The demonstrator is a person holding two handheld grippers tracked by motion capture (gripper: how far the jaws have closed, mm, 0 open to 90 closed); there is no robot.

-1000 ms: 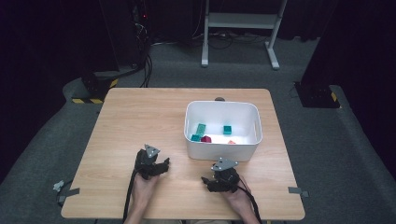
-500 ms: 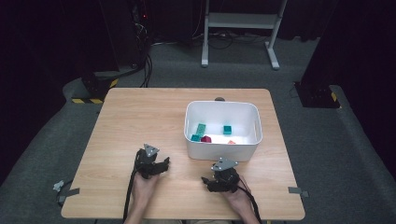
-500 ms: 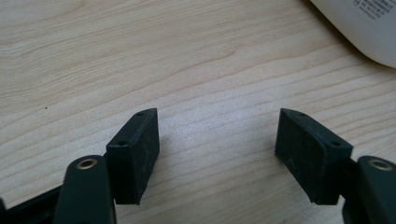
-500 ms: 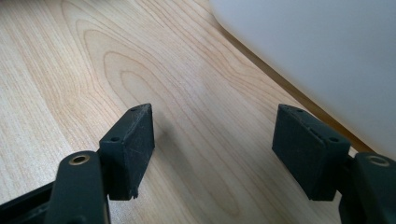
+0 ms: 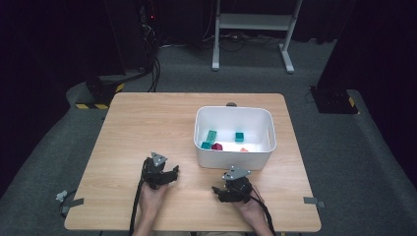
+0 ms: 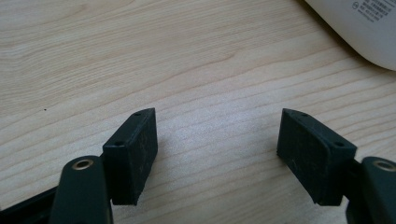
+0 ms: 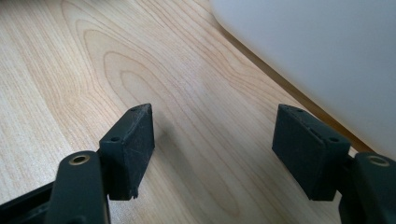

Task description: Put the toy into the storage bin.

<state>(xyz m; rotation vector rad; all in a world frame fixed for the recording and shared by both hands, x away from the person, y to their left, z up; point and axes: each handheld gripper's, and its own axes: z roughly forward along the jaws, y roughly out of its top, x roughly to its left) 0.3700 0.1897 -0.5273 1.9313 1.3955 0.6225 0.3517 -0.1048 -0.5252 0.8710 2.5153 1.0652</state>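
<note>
A white bin [image 5: 234, 157] stands on the wooden table [image 5: 147, 123], right of centre. Inside it lie two teal blocks [image 5: 211, 136] [image 5: 239, 137], a dark red block [image 5: 217, 146] and an orange piece [image 5: 243, 149]. My left gripper [image 5: 173, 173] rests on the table near the front edge, left of the bin. In the left gripper view its jaws [image 6: 217, 140] stand open over bare wood, with the bin's corner [image 6: 364, 28] at the top right. My right gripper [image 5: 217, 191] lies in front of the bin, open [image 7: 214, 135] with nothing between the pads, the bin wall [image 7: 327, 56] close by.
Behind the table the floor is grey carpet with a white metal stand [image 5: 253, 22] and black cables [image 5: 152, 69]. A yellow-and-black striped block [image 5: 96, 104] lies at the table's back left. A dark base [image 5: 334, 98] sits at the right.
</note>
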